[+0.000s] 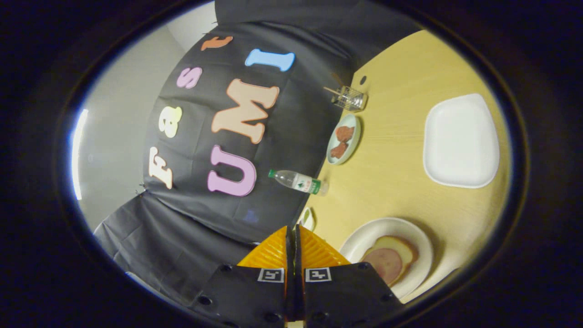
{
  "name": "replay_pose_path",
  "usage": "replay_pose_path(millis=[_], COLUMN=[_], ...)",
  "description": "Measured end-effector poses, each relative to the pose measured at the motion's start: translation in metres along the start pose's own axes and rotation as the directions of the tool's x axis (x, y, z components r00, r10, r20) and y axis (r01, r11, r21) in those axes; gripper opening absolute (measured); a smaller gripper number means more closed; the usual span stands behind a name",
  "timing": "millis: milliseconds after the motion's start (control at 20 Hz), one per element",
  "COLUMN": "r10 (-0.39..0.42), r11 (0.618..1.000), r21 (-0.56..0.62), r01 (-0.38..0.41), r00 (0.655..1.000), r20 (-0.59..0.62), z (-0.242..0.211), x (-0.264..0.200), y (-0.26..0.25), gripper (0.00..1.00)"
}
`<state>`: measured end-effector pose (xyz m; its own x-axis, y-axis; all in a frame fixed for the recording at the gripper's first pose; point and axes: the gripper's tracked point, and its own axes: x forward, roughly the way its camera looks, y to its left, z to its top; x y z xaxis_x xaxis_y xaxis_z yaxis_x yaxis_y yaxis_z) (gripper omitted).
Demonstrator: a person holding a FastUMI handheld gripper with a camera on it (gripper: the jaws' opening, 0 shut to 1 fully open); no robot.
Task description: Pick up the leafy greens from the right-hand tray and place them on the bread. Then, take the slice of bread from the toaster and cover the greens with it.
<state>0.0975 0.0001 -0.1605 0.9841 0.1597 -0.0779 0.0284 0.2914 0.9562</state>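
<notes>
Gripper view, rolled strongly to one side, so that the wooden table (391,182) stands on edge beside the black cloth wall (300,123). The gripper (294,237) shows its two fingers pressed together, with only a thin seam between them and nothing held; they point toward the table's far edge, where it meets the cloth.

Just beside the fingers lies a round white plate (421,241) bearing a slice of bread (403,248) topped with a round pink slice of ham (385,265). Beyond the plate, well apart from it, rests an empty white tray (460,141) with rounded corners. Along the table's far edge stand, in order away from the fingers: a small pale object (308,218) just ahead of the fingertips, too little of it visible to identify; a clear plastic water bottle (298,181) with a green cap and label; a pale green dish (344,139) carrying two reddish-brown pieces of food (341,141); and a clear glass holder (350,98) with thin sticks in it. A small dark hole (363,80) marks the tabletop near the holder.

Leafy greens and toaster cannot be located from this vantage.
</notes>
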Motion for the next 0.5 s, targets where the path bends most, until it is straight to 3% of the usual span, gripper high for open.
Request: replay_pose_path(millis=[500], r10=[-0.141], r11=[0.989], r21=[-0.052], r01=[0.139], r00=[0.989], r20=[-0.045], z=[-0.009], x=[-0.004], y=[-0.083], gripper=[0.03])
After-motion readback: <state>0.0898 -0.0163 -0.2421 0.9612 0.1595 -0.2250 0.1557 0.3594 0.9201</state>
